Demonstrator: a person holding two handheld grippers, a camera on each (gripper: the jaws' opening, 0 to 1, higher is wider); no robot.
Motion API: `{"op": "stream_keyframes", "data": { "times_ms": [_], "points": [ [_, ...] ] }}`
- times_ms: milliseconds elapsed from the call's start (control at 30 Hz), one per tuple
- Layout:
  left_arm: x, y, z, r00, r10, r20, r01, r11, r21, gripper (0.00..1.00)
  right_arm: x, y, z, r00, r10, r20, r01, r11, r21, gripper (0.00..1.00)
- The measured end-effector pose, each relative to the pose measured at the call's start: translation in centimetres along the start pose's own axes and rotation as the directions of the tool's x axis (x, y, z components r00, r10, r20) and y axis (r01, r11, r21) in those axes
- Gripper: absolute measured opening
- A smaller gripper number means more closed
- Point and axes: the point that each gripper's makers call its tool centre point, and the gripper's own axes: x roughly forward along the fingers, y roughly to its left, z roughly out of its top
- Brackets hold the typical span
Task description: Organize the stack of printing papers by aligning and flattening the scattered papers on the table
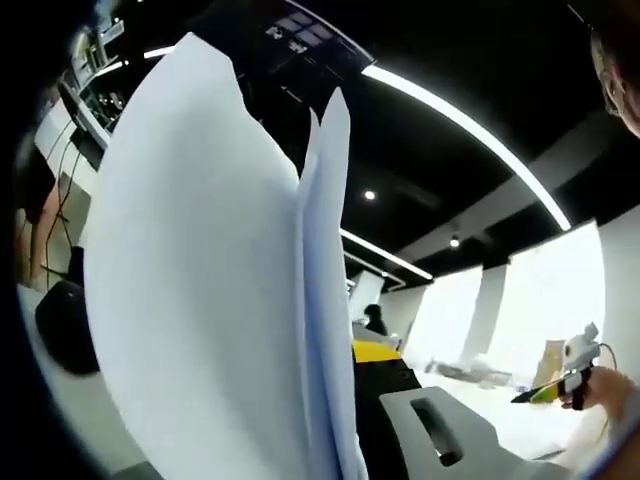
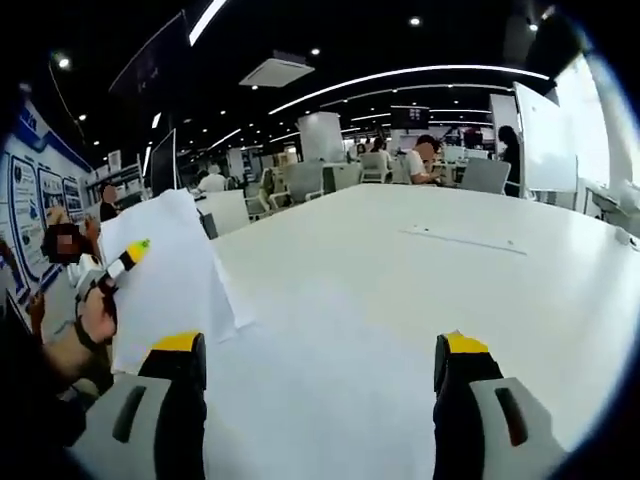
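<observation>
The left gripper view is tilted up toward the ceiling, pressed close against the papers. The right gripper view is aimed low and level across the worktop — the same papers are seen farther off, at the left.

White printing papers stand lifted and curved, with sheet edges splayed at centre frame in the left gripper view; in the right gripper view they rise at left, unaligned, over the table edge.
</observation>
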Motion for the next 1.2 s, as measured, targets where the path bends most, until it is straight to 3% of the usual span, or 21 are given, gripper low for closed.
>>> {"op": "stream_keyframes", "data": {
  "times_ms": [533,1200],
  "points": [
    [0.1,-0.2,0.0,1.000,-0.007,0.002,0.007,1.000,-0.016,0.07,-0.6,-2.4,-0.5,0.998,-0.063,-0.007,0.063,0.998,0.014,0.90],
    [0.1,-0.2,-0.1,1.000,-0.006,0.001,0.006,1.000,-0.014,0.07,-1.4,-5.4,-5.3,0.987,-0.134,-0.093,0.138,0.990,0.034,0.88]
  ]
}}
